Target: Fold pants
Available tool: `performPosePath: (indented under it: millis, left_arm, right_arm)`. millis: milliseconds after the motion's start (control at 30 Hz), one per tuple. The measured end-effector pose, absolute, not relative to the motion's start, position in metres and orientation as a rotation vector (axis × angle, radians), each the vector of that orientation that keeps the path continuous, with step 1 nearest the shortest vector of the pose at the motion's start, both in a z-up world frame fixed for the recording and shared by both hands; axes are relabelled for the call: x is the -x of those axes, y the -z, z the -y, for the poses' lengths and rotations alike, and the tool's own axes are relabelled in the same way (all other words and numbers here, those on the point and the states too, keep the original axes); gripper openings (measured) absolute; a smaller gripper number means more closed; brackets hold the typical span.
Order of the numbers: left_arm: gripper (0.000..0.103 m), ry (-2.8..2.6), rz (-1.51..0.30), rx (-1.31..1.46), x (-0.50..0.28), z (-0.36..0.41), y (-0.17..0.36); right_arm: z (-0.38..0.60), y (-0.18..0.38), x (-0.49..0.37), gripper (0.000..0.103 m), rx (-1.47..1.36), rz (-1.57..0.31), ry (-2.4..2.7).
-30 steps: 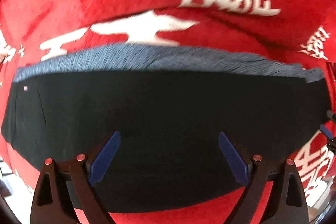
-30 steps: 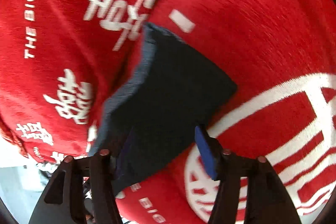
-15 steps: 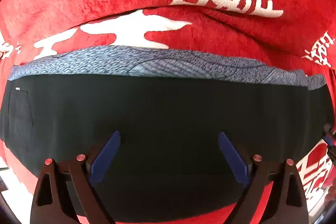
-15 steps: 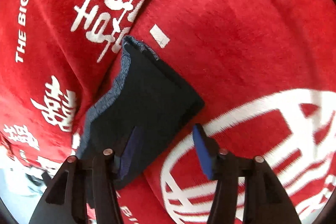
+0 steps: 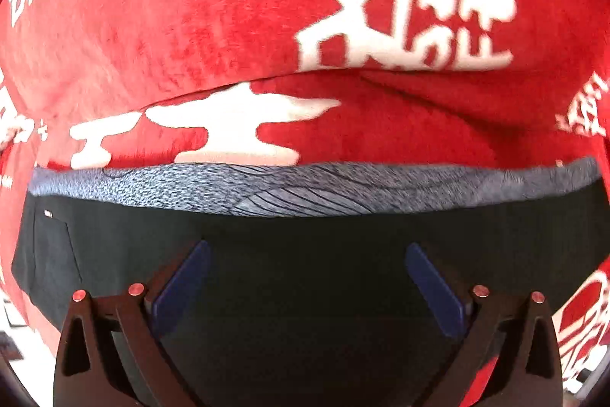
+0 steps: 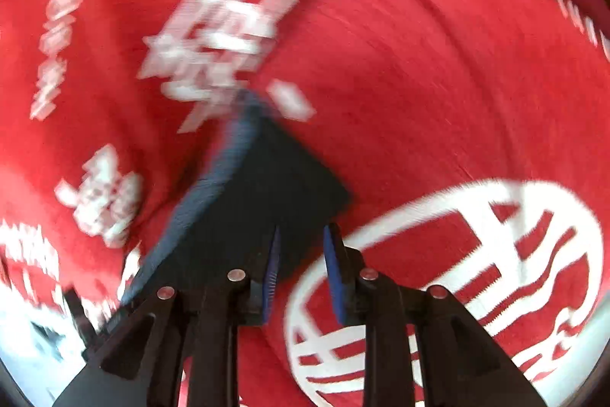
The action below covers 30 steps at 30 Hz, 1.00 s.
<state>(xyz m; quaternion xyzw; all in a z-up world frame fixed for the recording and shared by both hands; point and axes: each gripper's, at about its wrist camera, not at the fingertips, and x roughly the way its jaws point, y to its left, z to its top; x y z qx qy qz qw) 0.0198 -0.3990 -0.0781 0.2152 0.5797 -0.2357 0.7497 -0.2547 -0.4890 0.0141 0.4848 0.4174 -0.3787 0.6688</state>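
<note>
The dark pants (image 5: 305, 239) lie folded flat on a red blanket (image 5: 190, 25), with a grey heathered band (image 5: 305, 185) along their far edge. My left gripper (image 5: 307, 254) hovers over the pants with its blue pads wide open and empty. In the right wrist view the pants (image 6: 267, 185) appear as a dark folded strip. My right gripper (image 6: 301, 239) sits at their near right corner, jaws narrowed with a gap between the pads, nothing gripped. That view is motion-blurred.
The red blanket (image 6: 438, 82) with white printed characters and a round white emblem (image 6: 476, 254) covers the whole surface. A pale floor (image 6: 23, 342) shows past the blanket's edge at the lower left of the right wrist view.
My right gripper's jaws have narrowed a lot and it has swung quickly by the pants' corner. The left gripper has pulled back slightly, jaws still wide open.
</note>
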Motion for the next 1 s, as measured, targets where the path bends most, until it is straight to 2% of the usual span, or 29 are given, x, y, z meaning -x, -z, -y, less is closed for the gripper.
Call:
performPosePath:
  millis: [100,233,400,533,600,667,700,867,1000]
  left_arm:
    - [0.103,0.486,-1.277,-0.543,-0.008,0.416,0.099]
    - [0.103,0.453,-1.257,-0.451,-0.019,0.422,0.108]
    - [0.103,0.426,-1.210,-0.462,-0.052,0.445,0.112]
    - [0.103,0.382,-1.218,-0.434,-0.074,0.445,0.099]
    - [0.103,0.380,-1.207,-0.434,-0.074,0.431,0.087]
    - [0.103,0.373,-1.203,-0.486,-0.066,0.412,0.084]
    - [0.103,0.362,-1.210,-0.518,-0.063,0.400,0.088]
    - [0.103,0.300,-1.252,-0.595,-0.047,0.336,0.089]
    - [0.103,0.231,-1.240,-0.590,-0.062,0.284,0.073]
  right_arm:
    - [0.476,0.013,0.180,0.029,-0.938,-1.118,0.642]
    - [0.473,0.082,0.113,0.029,-0.834,-1.292,0.531]
    - [0.512,0.114,0.096,0.028,-0.924,-1.204,0.591]
    - [0.534,0.091,0.105,0.031,-0.920,-1.162,0.708]
    - [0.531,0.065,0.122,0.048,-0.837,-1.149,0.754]
    - [0.526,0.046,0.147,0.057,-0.742,-1.160,0.797]
    - [0.523,0.045,0.161,0.065,-0.709,-1.190,0.827]
    - [0.513,0.031,0.218,0.065,-0.842,-1.184,0.797]
    - [0.482,0.027,0.218,0.066,-1.113,-1.069,0.571]
